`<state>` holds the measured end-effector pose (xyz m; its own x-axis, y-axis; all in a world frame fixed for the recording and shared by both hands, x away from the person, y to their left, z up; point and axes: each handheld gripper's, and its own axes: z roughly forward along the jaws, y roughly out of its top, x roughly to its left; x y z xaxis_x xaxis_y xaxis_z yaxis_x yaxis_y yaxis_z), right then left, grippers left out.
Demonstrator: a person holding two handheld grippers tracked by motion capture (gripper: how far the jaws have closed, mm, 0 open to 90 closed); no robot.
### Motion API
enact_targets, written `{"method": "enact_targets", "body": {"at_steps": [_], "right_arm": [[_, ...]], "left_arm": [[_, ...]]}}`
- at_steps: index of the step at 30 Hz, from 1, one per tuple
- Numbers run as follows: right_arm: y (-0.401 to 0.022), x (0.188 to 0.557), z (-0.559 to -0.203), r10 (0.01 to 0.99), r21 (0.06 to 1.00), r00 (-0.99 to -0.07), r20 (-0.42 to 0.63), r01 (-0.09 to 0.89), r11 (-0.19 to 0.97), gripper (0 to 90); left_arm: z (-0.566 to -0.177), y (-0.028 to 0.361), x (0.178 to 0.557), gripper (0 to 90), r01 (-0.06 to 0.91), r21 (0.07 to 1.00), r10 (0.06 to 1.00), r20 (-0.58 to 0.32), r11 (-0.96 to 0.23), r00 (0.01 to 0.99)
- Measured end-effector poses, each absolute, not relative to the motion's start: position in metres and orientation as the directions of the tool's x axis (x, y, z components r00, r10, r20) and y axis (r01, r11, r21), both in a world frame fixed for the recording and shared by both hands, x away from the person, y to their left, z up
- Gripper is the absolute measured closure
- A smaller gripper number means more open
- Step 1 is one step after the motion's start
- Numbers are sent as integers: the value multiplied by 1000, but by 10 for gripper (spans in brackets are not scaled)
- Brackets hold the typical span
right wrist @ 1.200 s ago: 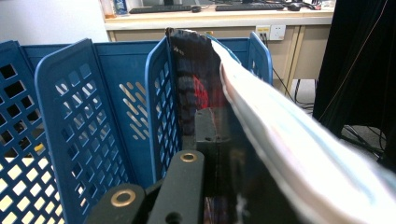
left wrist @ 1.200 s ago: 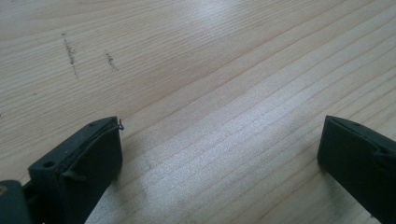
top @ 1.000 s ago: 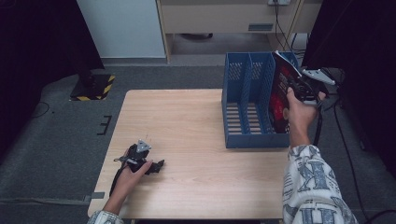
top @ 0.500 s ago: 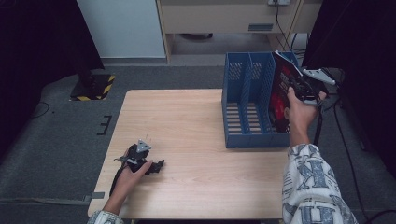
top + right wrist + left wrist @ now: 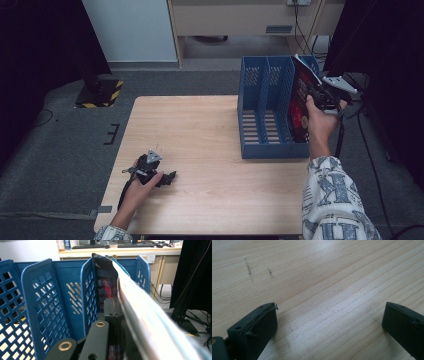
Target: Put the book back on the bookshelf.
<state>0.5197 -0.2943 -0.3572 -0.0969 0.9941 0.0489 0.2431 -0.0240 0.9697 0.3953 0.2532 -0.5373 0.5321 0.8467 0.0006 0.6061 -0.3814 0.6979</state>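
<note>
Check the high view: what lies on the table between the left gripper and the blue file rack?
Nothing: between the left gripper and the file rack the high view shows only bare wooden table.

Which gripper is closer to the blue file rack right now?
Right. The right gripper grips a magazine at the blue file rack; the left gripper rests open on the table's near left part, far away.
</note>
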Motion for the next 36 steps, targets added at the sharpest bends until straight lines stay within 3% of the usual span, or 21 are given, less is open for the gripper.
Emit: {"method": "enact_targets", "body": {"at_steps": [15, 26, 30, 34, 36], "right_arm": [[-290, 516, -363, 991, 973, -120, 52, 228, -23, 859], [-289, 515, -362, 999, 975, -25, -35, 220, 40, 870], [-288, 516, -365, 999, 976, -28, -29, 217, 34, 868], [-286, 515, -367, 998, 977, -61, -11, 213, 24, 847], [-283, 515, -367, 997, 977, -71, -9, 210, 24, 789]], "left_arm": [[-537, 253, 395, 0, 606, 698, 847, 1, -381, 532], [-537, 253, 395, 0, 606, 698, 847, 1, -381, 532], [-537, 253, 395, 0, 606, 698, 847, 0, -381, 532], [-537, 253, 395, 0, 606, 698, 847, 1, -382, 532], [-537, 253, 395, 0, 606, 698, 847, 1, -382, 532]]}}
